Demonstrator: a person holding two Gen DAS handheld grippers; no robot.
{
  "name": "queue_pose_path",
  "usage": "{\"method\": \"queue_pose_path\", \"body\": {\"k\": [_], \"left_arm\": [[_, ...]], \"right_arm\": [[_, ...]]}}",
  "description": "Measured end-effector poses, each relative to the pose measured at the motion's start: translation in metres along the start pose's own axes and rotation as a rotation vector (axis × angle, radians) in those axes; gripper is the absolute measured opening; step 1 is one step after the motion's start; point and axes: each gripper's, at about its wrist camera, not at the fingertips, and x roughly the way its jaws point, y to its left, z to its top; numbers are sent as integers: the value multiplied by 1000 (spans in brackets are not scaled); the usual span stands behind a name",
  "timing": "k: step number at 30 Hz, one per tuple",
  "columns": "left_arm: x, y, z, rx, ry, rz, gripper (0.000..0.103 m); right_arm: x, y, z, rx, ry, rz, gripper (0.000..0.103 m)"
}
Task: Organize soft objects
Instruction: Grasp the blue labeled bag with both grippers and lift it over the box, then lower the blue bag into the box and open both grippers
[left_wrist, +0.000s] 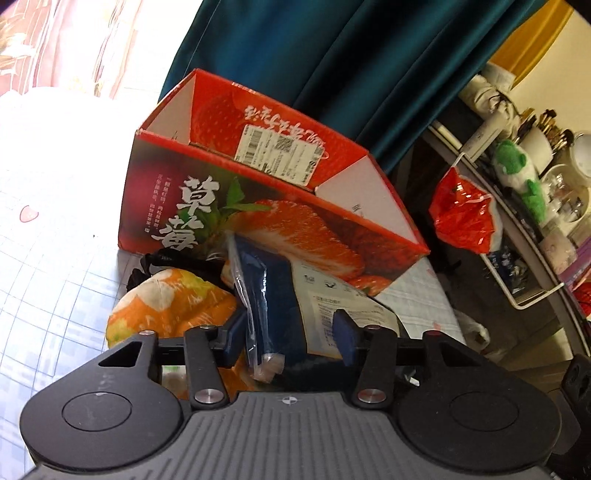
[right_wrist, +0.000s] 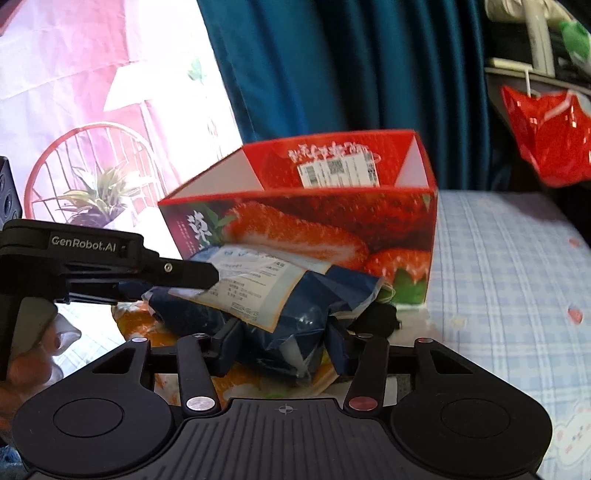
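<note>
Left gripper (left_wrist: 291, 341), black with blue pads, left wrist view: jaws partly apart, astride the clear-wrapped end of a dark blue fabric item in a transparent plastic bag with a white printed label (left_wrist: 273, 295); whether the pads press on it cannot be told. Orange, white and green soft plush piece (left_wrist: 166, 306) just left of the bag. Open red cardboard strawberry box (left_wrist: 258, 192) behind both, on a pale blue checked bed sheet (left_wrist: 51, 288). Teal curtain (left_wrist: 351, 66) behind; red plastic bag (left_wrist: 465, 218) hanging at right. Right gripper (right_wrist: 282, 345), right wrist view: jaws partly apart, either side of the same bag (right_wrist: 295, 317)'s crumpled lower end; contact cannot be told. Left gripper (right_wrist: 207, 275) enters from the left, tip at the bag's label. Box (right_wrist: 314, 229) directly behind.
</note>
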Motion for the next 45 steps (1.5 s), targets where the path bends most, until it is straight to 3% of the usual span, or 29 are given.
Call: {"method": "queue_pose_path", "body": {"k": [11,24,34,36,45], "left_arm": [[-45,-22,6,63,-123,-41,51],[-77,-52,53,137,-225,-78,54],[-42,-55,113,166,-205,-78,55],[-33,-54,124,183,-193,-81,61],[29,-34,159,158,-106,-48,62]], "right_arm": [[-31,17,27,-101,-104,8,45],[-47,19,95,-245,-216,35,45],[-14,0,144,-279,-234,39,44],[-2,-4,152,-285,-231,36,45],[60,-27,175,-304,-148,24,45]]}}
